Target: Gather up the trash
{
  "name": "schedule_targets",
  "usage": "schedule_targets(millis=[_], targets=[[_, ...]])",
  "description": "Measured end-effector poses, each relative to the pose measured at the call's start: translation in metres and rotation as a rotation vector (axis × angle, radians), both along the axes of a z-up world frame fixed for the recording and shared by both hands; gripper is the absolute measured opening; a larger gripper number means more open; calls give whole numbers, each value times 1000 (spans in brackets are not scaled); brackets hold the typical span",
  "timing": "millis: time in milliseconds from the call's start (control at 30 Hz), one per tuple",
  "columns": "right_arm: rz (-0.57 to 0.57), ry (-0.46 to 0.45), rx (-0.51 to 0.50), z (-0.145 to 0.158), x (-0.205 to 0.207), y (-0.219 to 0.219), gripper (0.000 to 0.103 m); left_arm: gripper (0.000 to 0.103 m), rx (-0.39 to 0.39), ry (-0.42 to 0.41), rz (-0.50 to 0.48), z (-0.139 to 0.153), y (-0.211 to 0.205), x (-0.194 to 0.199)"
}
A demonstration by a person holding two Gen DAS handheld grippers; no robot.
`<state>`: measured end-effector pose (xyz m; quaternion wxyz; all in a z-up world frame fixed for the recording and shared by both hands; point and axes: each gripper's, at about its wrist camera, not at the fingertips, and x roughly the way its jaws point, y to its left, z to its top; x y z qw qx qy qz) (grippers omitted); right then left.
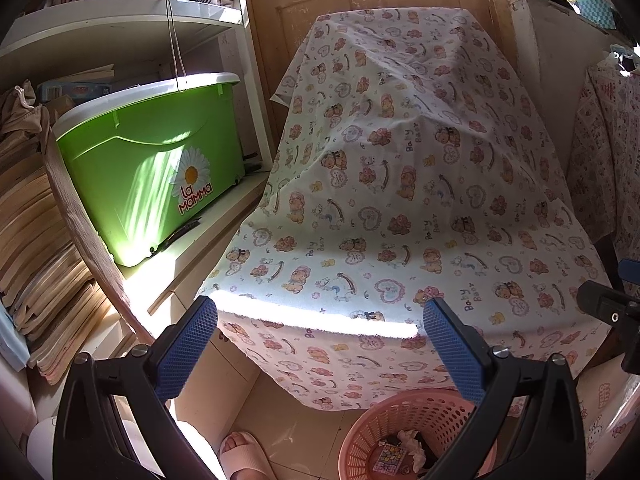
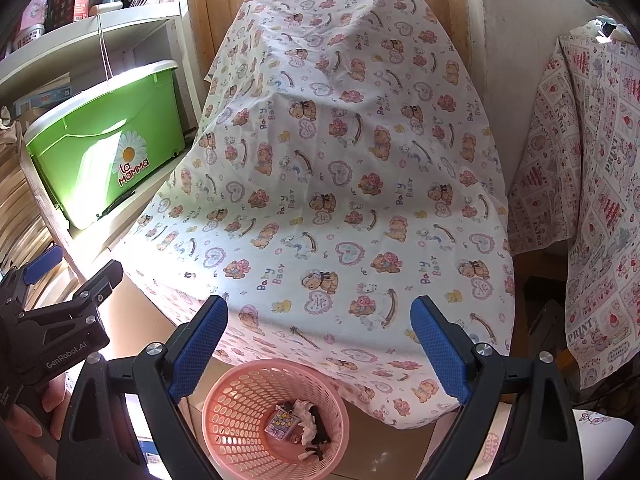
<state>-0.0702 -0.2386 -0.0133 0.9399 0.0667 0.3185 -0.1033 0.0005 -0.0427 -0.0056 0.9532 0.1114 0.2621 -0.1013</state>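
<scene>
A pink perforated waste basket [image 2: 240,412] [image 1: 384,428] stands on the floor in front of a table draped in a bear-print cloth [image 2: 340,184] [image 1: 400,184]. Inside it lie a small purple packet [image 2: 282,424] [image 1: 387,458], crumpled white paper [image 2: 306,412] [image 1: 410,440] and dark scraps [image 2: 320,432]. My right gripper [image 2: 320,344] hangs open above the basket with nothing between its blue pads. My left gripper [image 1: 320,344] is open too, empty, over the cloth's front edge. The left gripper's body [image 2: 52,320] shows at the right wrist view's left side.
A green bin [image 1: 148,168] [image 2: 104,148] sits on a white shelf to the left, stacked books [image 1: 36,256] beside it. A second printed cloth [image 2: 592,184] hangs at the right. A foot in a pink slipper [image 1: 240,452] stands on the floor left of the basket.
</scene>
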Motion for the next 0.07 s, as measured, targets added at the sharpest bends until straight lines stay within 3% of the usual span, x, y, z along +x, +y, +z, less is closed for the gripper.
schedule_targets(millis=[67], targets=[[-2,1,2,-1,0,-1,94,102,-4,3,2,0,1,1]])
